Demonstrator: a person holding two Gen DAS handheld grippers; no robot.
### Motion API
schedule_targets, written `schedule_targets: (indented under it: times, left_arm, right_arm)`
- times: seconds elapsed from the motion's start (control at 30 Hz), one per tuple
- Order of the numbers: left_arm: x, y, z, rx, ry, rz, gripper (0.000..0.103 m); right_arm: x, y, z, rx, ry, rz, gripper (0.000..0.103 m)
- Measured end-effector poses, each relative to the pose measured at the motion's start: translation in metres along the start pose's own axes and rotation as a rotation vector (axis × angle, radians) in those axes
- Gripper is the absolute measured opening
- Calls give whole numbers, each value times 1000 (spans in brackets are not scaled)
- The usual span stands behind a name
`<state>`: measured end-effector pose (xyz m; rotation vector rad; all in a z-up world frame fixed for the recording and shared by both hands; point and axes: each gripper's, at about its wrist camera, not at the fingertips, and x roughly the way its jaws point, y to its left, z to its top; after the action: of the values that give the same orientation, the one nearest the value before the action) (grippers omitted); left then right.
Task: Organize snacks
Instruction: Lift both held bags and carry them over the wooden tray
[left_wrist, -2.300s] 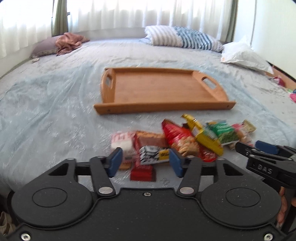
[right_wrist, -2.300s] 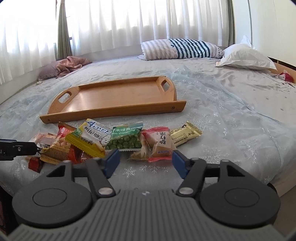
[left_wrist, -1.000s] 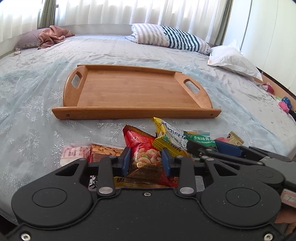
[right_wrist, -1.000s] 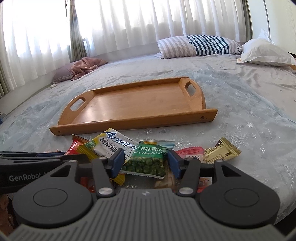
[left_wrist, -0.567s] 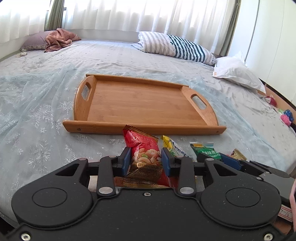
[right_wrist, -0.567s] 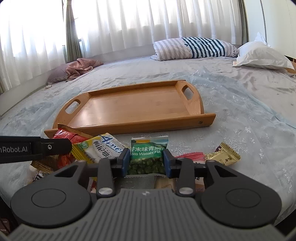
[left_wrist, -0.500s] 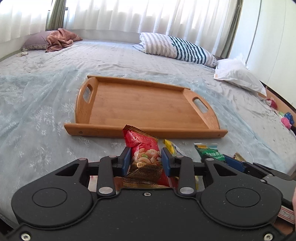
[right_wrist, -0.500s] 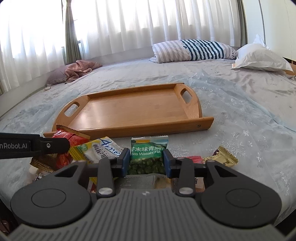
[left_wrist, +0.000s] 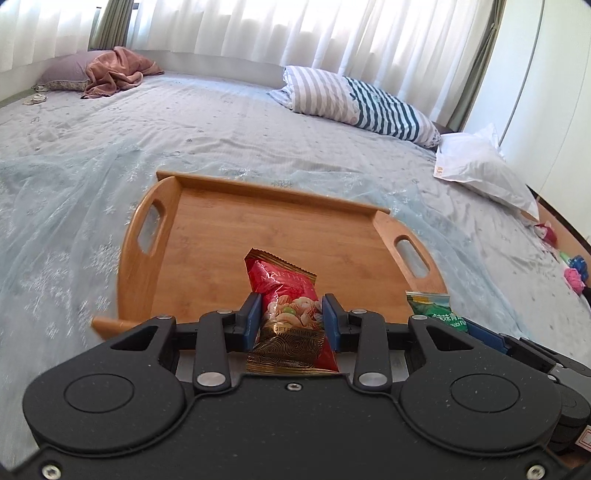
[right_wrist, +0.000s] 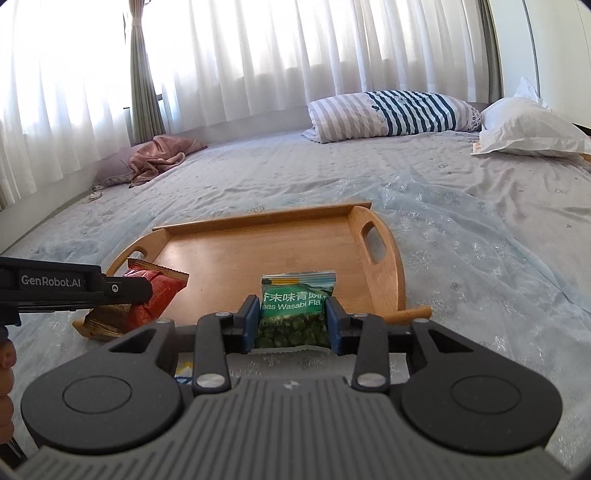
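Left gripper (left_wrist: 291, 314) clamped on red nut packet (left_wrist: 286, 295), right gripper (right_wrist: 291, 319) clamped on green wasabi-pea packet (right_wrist: 295, 310), both above wooden tray (left_wrist: 207, 229)

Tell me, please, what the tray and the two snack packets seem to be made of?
Tray: wood, perhaps bamboo, smooth satin finish; fine straight grain shows. Red packet: glossy printed foil or plastic film; crimped top edge, creases catching light. Green packet: similar thin film, probably plastic; crinkled, with a serrated seal.
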<state>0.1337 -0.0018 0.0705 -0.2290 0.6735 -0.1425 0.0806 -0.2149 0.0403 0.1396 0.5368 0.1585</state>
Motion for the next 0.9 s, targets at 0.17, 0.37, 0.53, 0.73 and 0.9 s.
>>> schedule_targets:
  times: [0.17, 0.37, 0.53, 0.73, 0.9]
  left_arm:
    - [36, 0, 24, -11, 40, 23, 33]
    - [65, 1, 39, -22, 69, 31, 33]
    - [89, 2, 46, -51, 100, -32, 33]
    - [107, -3, 43, -67, 119, -60, 33]
    - [116, -7, 40, -73, 128, -69, 33]
  right_arm:
    - [29, -4, 17, -31, 27, -5, 42]
    - [58, -14, 34, -38, 62, -5, 42]
    - [81, -20, 39, -55, 99, -1, 42]
    - [98, -19, 35, -91, 135, -3, 42]
    - [104, -17, 33, -99, 142, -1, 42]
